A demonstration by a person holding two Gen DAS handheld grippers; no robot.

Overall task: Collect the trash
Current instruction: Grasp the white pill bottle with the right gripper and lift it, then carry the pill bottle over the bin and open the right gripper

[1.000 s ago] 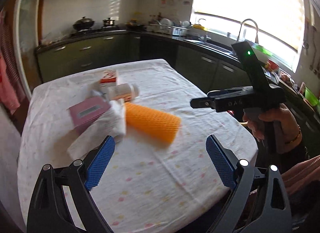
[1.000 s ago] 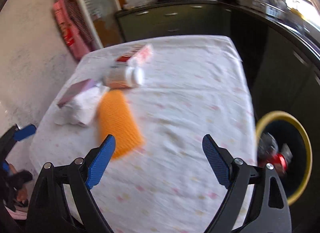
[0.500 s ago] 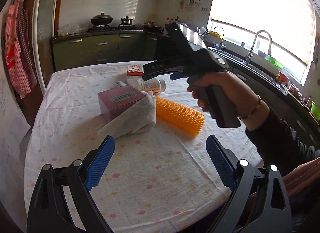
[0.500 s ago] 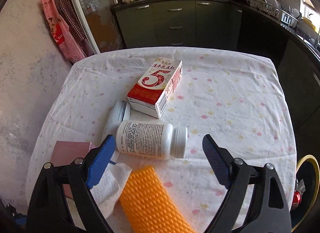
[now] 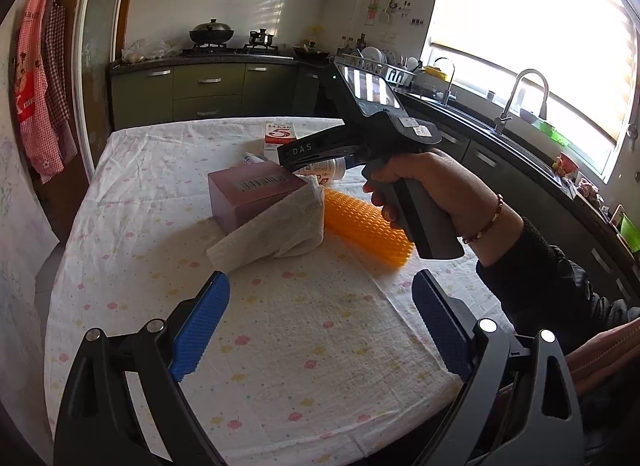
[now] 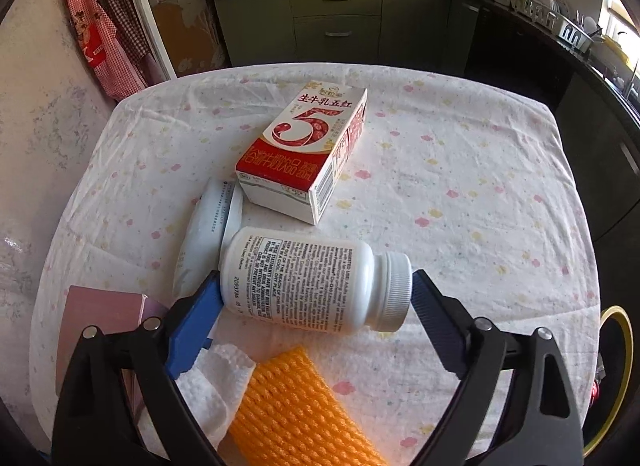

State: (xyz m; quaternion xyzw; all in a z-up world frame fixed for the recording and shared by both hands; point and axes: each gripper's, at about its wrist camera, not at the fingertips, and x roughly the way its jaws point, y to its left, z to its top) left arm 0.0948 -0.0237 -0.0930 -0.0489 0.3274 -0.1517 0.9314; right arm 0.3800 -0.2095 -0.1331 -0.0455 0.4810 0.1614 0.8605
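A white pill bottle (image 6: 312,282) lies on its side on the flowered tablecloth (image 6: 480,185). My right gripper (image 6: 316,280) is open and straddles it, one blue pad by the base, the other by the cap. Behind the bottle lie a red-and-white milk carton (image 6: 308,145) and a white tube (image 6: 208,234). In front are an orange foam net (image 6: 292,406), a white tissue (image 6: 208,382) and a pink box (image 6: 92,314). My left gripper (image 5: 320,278) hangs open over the near cloth with nothing between its fingers, short of the tissue (image 5: 276,229) and the pink box (image 5: 252,193).
A black bin with a yellow rim (image 6: 616,346) stands on the floor beyond the table's right edge. In the left wrist view a hand (image 5: 432,185) holds the right gripper's handle above the orange net (image 5: 364,221). Green kitchen cabinets (image 5: 208,89) line the back.
The right gripper swung from the bin side across the table and came down over the white bottle, which now sits between its pads. The left gripper shifted slightly and stayed open.
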